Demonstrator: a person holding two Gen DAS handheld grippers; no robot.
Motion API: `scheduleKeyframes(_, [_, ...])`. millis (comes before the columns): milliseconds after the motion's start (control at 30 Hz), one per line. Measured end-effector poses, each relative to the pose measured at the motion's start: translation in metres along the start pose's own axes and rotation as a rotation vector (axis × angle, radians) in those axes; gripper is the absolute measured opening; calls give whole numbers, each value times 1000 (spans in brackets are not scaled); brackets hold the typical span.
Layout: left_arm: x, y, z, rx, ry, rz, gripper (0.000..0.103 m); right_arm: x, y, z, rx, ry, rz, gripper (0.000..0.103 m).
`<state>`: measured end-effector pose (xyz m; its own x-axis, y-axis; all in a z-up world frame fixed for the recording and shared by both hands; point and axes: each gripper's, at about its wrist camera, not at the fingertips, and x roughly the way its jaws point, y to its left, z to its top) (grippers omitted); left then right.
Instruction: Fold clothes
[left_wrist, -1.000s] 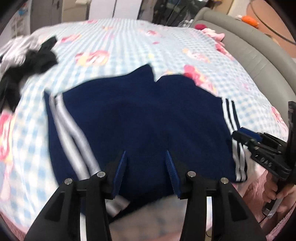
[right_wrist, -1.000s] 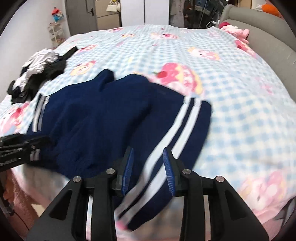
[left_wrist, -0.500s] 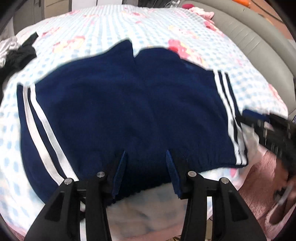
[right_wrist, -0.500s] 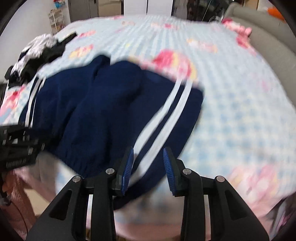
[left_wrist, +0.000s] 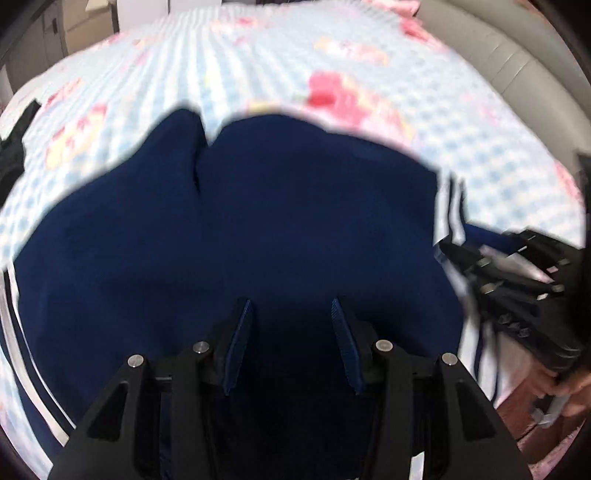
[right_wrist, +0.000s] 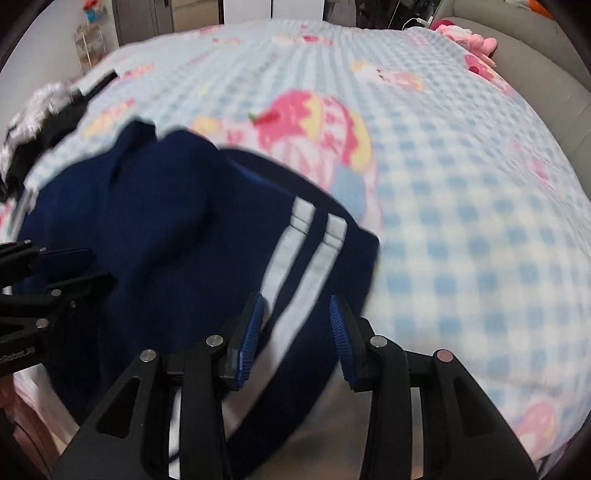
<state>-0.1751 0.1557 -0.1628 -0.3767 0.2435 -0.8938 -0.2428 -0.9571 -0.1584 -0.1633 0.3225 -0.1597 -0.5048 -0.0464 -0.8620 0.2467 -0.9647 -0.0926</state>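
Navy shorts with white side stripes lie spread on the bed, waistband toward me; they also show in the right wrist view. My left gripper is open, low over the middle of the waistband, with navy cloth between and under its fingers. My right gripper is open over the striped right edge of the shorts. Each gripper shows in the other's view: the right one at the right edge, the left one at the left edge.
The bed has a blue-checked cover with pink cartoon prints. A pile of black and grey clothes lies at its far left. A grey padded headboard runs along the right. A pink plush toy lies far right.
Both grippers have moved forward and down, closer to the shorts. The shorts fill more of both views. Both stay open.
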Motion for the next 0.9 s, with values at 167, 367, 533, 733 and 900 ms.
scheduleKeyframes(167, [-12, 11, 0, -63, -54, -56, 47, -15, -5, -7, 45, -55, -24, 42])
scheduleKeyframes(367, [-25, 19, 36, -152, -177, -44, 53, -17, -24, 1, 135, -99, 1, 45])
scheduleKeyframes(533, [3, 8, 62, -148, -118, 24, 55, -23, -34, 3, 155, -122, 3, 59])
scheduleKeyframes(733, [29, -13, 52, -113, -52, -22, 53, 5, -44, 5, 180, -32, -16, 59])
scheduleKeyframes(900, [18, -15, 48, -86, -76, -53, 48, 1, -48, 4, 184, -44, 77, 51])
